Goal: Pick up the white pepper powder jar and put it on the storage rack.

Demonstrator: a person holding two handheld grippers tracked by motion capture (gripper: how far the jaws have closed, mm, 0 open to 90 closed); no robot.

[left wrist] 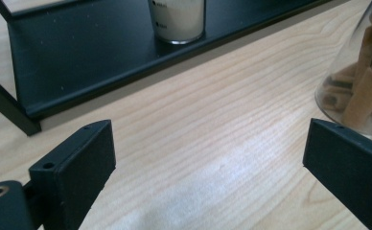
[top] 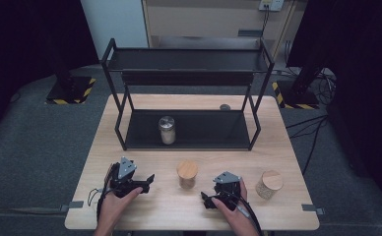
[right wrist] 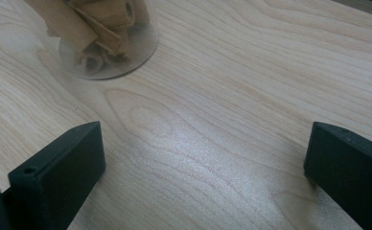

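Note:
My left gripper (top: 141, 178) (left wrist: 213, 143) rests open on the wooden table (top: 277, 142), its jaws wide apart with bare wood between them. To its right stands a glass jar with a wooden lid (top: 187, 174) (left wrist: 361, 86), filled with brown sticks. My right gripper (top: 212, 192) (right wrist: 205, 143) is open too, low over the table, right of that jar (right wrist: 102, 33). A metal-lidded jar of white powder (top: 167, 130) (left wrist: 177, 19) stands on the lower shelf of a black two-tier rack (top: 208, 140) (left wrist: 78, 52).
Another wooden-lidded jar (top: 269, 184) with pale grainy contents stands at the table's right front. A small dark round object (top: 224, 106) lies behind the rack. The rack's top shelf (top: 184, 60) holds nothing. Dark floor surrounds the table, with cables at the right.

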